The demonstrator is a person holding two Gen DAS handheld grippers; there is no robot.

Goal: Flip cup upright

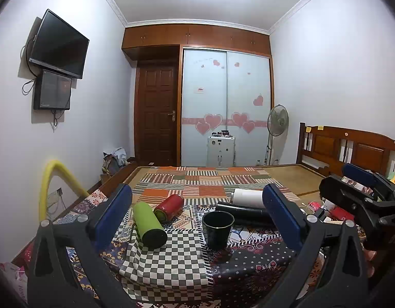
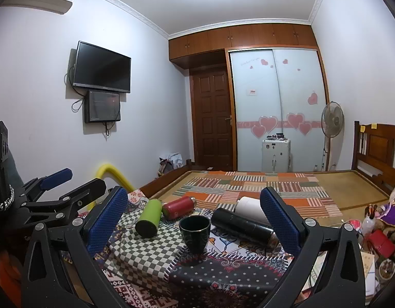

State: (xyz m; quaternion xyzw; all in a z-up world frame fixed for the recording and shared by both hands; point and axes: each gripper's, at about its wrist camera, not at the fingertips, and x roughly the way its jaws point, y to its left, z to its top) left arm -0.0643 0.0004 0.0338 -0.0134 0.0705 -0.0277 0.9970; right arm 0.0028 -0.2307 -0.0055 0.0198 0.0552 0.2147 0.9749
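Observation:
A dark green cup [image 1: 218, 229] stands upright, mouth up, on the patterned cloths [image 1: 169, 259]; it also shows in the right wrist view [image 2: 195, 233]. My left gripper [image 1: 197, 218] is open and empty, its blue pads wide apart, held back from the cup. My right gripper [image 2: 193, 218] is open and empty too, also short of the cup. In the left wrist view the right gripper [image 1: 361, 190] appears at the right edge. In the right wrist view the left gripper [image 2: 69, 182] appears at the left.
Lying on their sides around the cup: a green bottle [image 1: 149, 224], a red bottle [image 1: 169, 207], a black flask [image 1: 245, 213] and a white bottle [image 1: 247, 197]. Clutter [image 2: 377, 236] sits at the right. A yellow tube [image 1: 53, 179] arches at the left. The wooden bed [image 1: 351, 151] lies beyond.

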